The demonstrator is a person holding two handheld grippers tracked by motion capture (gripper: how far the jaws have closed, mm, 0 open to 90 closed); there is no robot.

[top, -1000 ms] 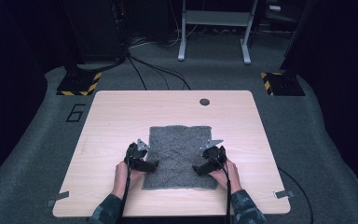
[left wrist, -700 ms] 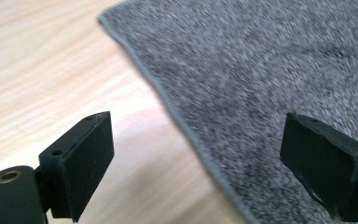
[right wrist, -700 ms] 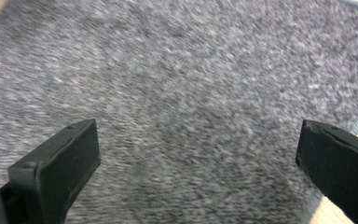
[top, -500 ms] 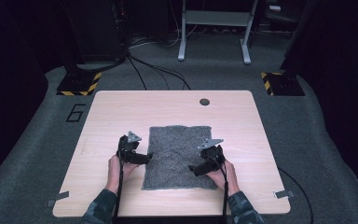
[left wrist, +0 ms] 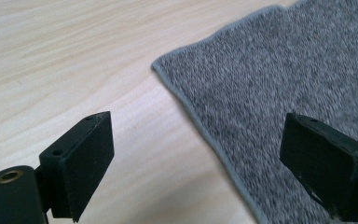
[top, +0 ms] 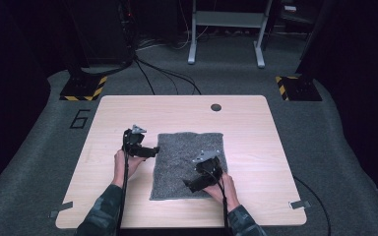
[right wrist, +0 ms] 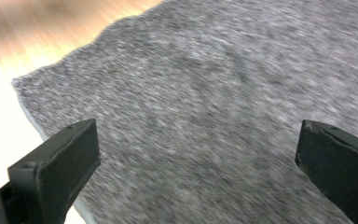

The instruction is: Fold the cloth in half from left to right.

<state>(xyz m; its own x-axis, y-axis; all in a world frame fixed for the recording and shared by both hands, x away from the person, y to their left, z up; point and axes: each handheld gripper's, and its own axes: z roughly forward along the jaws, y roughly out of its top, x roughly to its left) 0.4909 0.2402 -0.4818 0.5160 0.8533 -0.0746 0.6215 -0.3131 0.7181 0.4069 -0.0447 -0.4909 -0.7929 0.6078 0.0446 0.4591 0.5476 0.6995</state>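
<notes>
Grey towel flat on the wooden surface, both grippers wide and holding nothing.

The left gripper hovers at the towel's 9 o'clock edge, pointing toward 3 o'clock, one jaw over wood, the other over cloth. The right gripper sits above the towel's 5 o'clock corner, aimed toward 8 o'clock. Compared with half a second ago, the left gripper has moved slightly toward 12 o'clock.

a light wooden table with rounded corners stands on grey carpet. a grey towel lies flat on its middle toward the near edge, and a small dark round cap sits near the far edge.
</notes>
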